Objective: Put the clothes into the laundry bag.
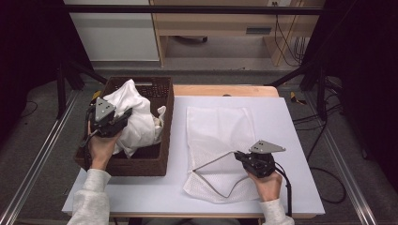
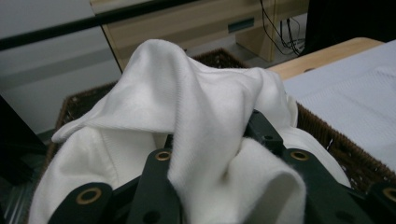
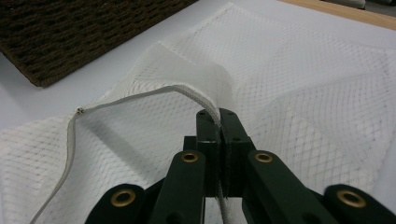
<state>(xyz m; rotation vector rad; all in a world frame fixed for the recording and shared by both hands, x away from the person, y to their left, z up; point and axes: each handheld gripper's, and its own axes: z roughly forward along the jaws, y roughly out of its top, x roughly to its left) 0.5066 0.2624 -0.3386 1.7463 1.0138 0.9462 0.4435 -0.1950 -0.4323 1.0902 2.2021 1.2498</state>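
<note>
A white garment (image 1: 136,117) is heaped in a dark wicker basket (image 1: 141,166) at the table's left. My left gripper (image 1: 126,115) is over the basket, shut on a raised fold of that garment (image 2: 205,107), which bunches between its jaws (image 2: 210,154). A white mesh laundry bag (image 1: 216,126) lies flat on the table's middle. My right gripper (image 1: 239,155) is at the bag's near right side, shut on its zipper edge (image 3: 140,95). It holds that edge up off the mesh (image 3: 303,79), so the mouth gapes; the pinch is at the jaw tips (image 3: 217,116).
The basket's right wall (image 3: 70,42) stands close to the left of the bag. A white sheet (image 1: 291,140) covers the table, with a wooden strip (image 1: 225,90) at its far edge. Black frame bars (image 1: 187,9), cables and wooden furniture lie beyond.
</note>
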